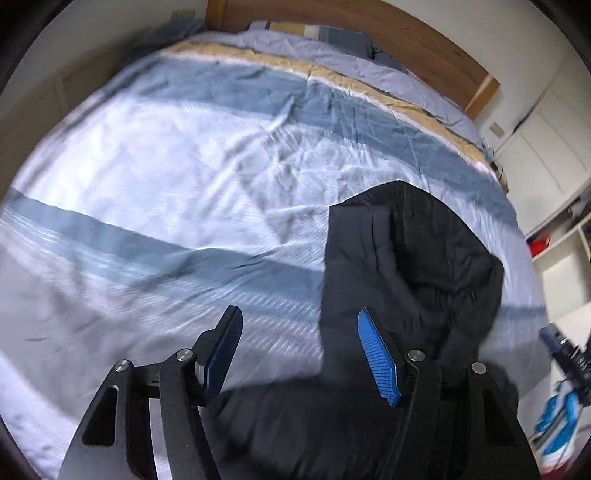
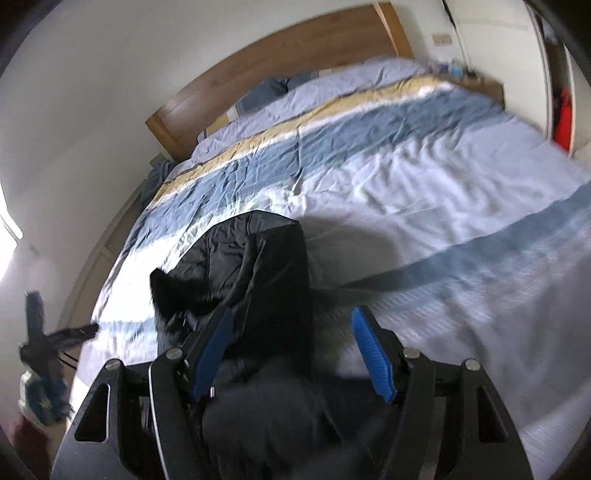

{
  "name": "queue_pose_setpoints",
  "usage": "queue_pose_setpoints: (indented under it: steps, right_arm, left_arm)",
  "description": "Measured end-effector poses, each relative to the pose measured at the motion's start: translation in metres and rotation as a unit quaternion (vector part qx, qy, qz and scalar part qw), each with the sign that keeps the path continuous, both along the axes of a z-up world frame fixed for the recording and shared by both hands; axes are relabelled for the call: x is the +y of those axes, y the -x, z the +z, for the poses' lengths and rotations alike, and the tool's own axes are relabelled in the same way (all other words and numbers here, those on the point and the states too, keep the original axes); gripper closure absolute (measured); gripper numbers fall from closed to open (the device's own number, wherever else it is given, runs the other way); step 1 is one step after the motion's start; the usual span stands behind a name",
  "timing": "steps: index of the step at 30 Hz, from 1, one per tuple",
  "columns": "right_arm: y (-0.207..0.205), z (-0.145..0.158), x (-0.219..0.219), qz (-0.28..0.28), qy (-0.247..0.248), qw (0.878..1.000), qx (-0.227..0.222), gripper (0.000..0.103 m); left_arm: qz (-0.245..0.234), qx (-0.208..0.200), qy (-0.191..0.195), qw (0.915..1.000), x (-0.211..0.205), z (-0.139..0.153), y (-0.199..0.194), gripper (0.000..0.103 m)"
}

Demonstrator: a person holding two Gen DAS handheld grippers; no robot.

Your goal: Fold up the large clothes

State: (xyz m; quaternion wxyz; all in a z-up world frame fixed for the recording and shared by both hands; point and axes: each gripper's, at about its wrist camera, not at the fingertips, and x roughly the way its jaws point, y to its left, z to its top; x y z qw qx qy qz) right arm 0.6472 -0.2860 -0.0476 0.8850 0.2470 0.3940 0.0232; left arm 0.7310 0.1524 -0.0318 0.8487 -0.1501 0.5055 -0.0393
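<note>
A large black padded jacket (image 1: pixel 417 258) lies bunched on the near part of the bed. In the left wrist view it sits to the right, under and behind my right finger. My left gripper (image 1: pixel 301 354) is open and empty, hovering over the jacket's near edge. In the right wrist view the jacket (image 2: pixel 258 266) lies left of centre, with a black fur trim at its left. My right gripper (image 2: pixel 291 354) is open and empty above the jacket's near end. Both views are blurred by motion.
The bed (image 1: pixel 184 177) has a wrinkled blue, white and tan striped cover (image 2: pixel 406 166) and a wooden headboard (image 2: pixel 258 66). Pillows (image 1: pixel 314 35) lie at its far end. White shelves (image 1: pixel 565 258) stand to the right. The other gripper shows at the left edge (image 2: pixel 37 325).
</note>
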Motion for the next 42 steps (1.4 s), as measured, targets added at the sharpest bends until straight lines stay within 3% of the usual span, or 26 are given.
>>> queue_pose_setpoints:
  steps: [6, 15, 17, 19, 20, 22, 25, 33, 42]
  right_arm:
    - [-0.069, -0.056, 0.008, 0.004, -0.03, 1.0, 0.006, 0.037]
    - [-0.121, -0.086, 0.021, 0.029, -0.037, 0.999, -0.001, 0.039]
    - [-0.127, -0.087, 0.023, 0.035, -0.032, 0.999, 0.0, 0.046]
    - [-0.134, -0.088, 0.027, 0.045, -0.027, 0.999, 0.005, 0.06]
    - [-0.134, -0.087, 0.029, 0.049, -0.024, 0.999, 0.007, 0.063]
    - [-0.136, -0.086, 0.035, 0.058, -0.015, 0.998, 0.011, 0.076]
    - [-0.133, -0.079, 0.042, 0.069, -0.001, 0.998, 0.016, 0.086]
    - [-0.087, -0.032, 0.055, 0.106, 0.009, 0.994, 0.0, 0.09]
    - [0.032, 0.041, 0.076, 0.165, 0.001, 0.985, -0.056, 0.09]
  left_arm:
    - [0.013, -0.002, 0.067, 0.9977, -0.013, -0.049, -0.057, 0.042]
    - [0.003, 0.01, 0.12, 0.9927, -0.032, -0.101, -0.099, 0.042]
    - [-0.003, 0.017, 0.115, 0.9932, -0.039, -0.107, -0.103, 0.042]
    - [-0.011, 0.024, 0.118, 0.9927, -0.044, -0.108, -0.104, 0.056]
    - [-0.015, 0.029, 0.113, 0.9931, -0.049, -0.108, -0.104, 0.058]
    - [-0.022, 0.032, 0.096, 0.9946, -0.056, -0.105, -0.103, 0.074]
    - [-0.03, 0.032, 0.071, 0.9965, -0.067, -0.098, -0.097, 0.091]
    - [-0.058, 0.002, 0.029, 0.9979, -0.078, -0.055, -0.05, 0.094]
    - [-0.082, -0.061, 0.039, 0.9939, -0.057, 0.019, 0.067, 0.096]
